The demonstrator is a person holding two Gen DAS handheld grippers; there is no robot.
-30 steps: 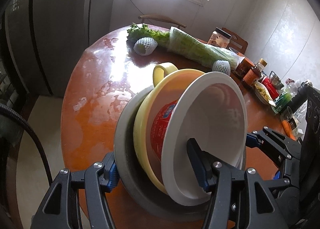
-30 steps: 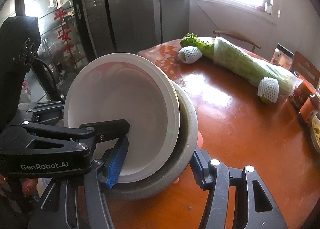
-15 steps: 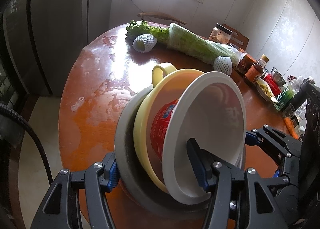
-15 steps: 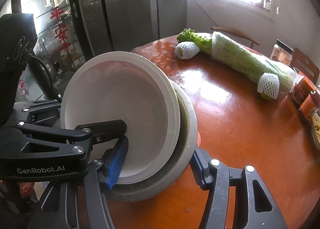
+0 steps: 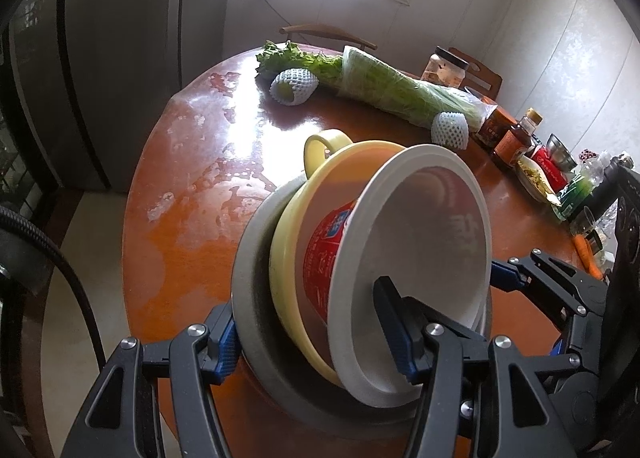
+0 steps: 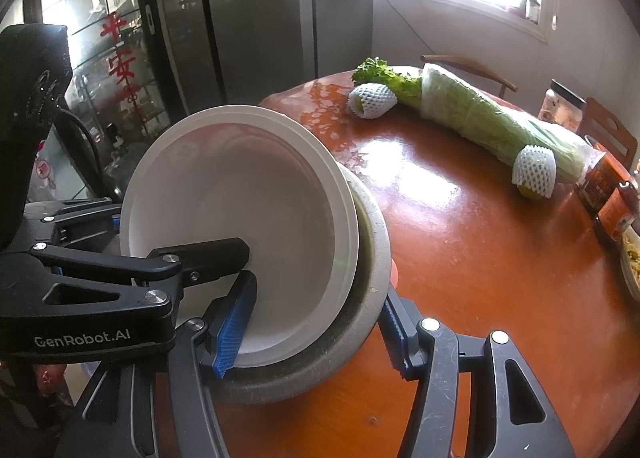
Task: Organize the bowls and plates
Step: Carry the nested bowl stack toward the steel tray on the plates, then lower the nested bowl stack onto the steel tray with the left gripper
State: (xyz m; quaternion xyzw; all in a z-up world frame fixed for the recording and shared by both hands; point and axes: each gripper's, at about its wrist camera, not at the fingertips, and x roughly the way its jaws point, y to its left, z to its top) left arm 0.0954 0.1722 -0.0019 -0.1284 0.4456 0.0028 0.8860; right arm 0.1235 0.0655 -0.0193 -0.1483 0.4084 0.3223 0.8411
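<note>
Seemingly nothing has shifted: left gripper (image 5: 316,332) and right gripper (image 6: 316,322) stay clamped on the nested stack (image 5: 384,258), 2 holds steady above the table (image 5: 192,194).

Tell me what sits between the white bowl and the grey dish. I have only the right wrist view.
Observer: A yellow bowl with a loop handle is nested between them.
Operator: Describe the white bowl's outside.
Observer: The white bowl has a red printed label on its outer wall.
Operator: Report where the left tool's hidden finger sits.
Observer: The left tool has one pad on the back of the grey dish and the other inside the white bowl, clamping the stack.
</note>
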